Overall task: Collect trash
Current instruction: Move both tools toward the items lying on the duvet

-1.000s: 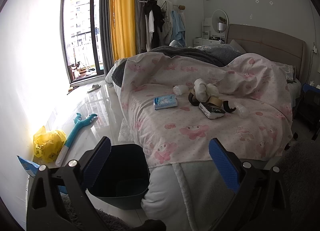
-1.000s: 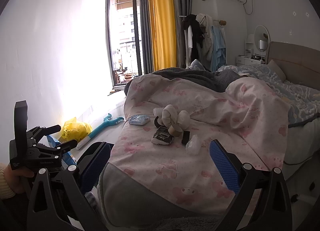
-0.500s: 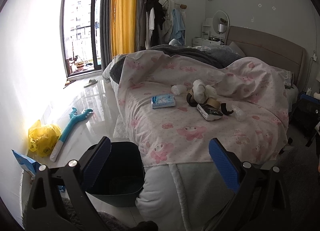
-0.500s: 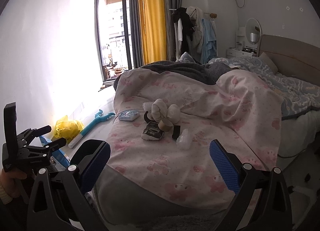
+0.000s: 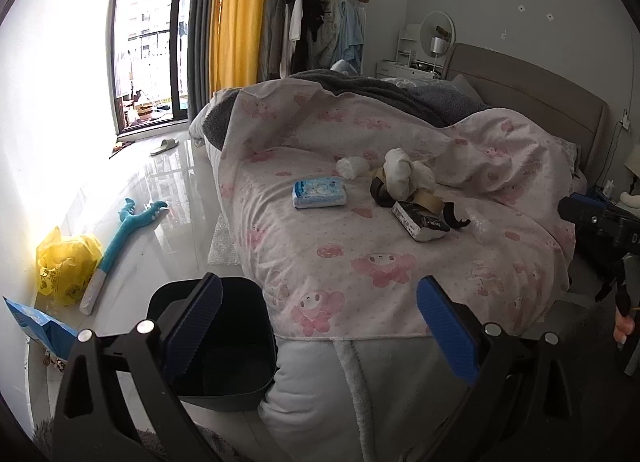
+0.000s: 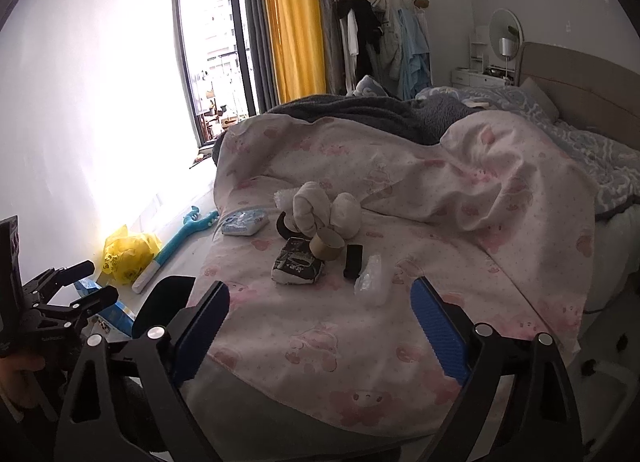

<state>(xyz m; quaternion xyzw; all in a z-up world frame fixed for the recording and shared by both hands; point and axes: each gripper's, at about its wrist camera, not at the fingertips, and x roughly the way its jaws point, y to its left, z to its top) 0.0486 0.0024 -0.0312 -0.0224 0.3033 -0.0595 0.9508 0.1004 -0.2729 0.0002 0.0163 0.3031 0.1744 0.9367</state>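
Litter lies on the pink bed cover (image 5: 360,270): a blue tissue pack (image 5: 319,192), a crumpled white wad (image 5: 351,167), a black-and-white packet (image 6: 298,266), a tan tape roll (image 6: 326,244), a black strap (image 6: 353,260) and a clear wrapper (image 6: 370,280). A white cloth bundle (image 6: 320,212) sits among them. A dark bin (image 5: 224,362) stands on the floor at the bed's near corner. My left gripper (image 5: 318,302) is open above the bin and the bed edge, holding nothing. My right gripper (image 6: 320,302) hovers short of the packet, its jaws closing with nothing between them.
On the floor by the left wall lie a yellow bag (image 5: 66,266), a blue toy stick (image 5: 120,234) and a blue pack (image 5: 36,322). A grey blanket (image 6: 360,110) covers the far half of the bed. A clothes rack (image 6: 384,34) stands by the curtains.
Both grippers have drawn nearer the bed, so the litter looks bigger. The right jaws stand slightly narrower than before. Nothing has been picked up.
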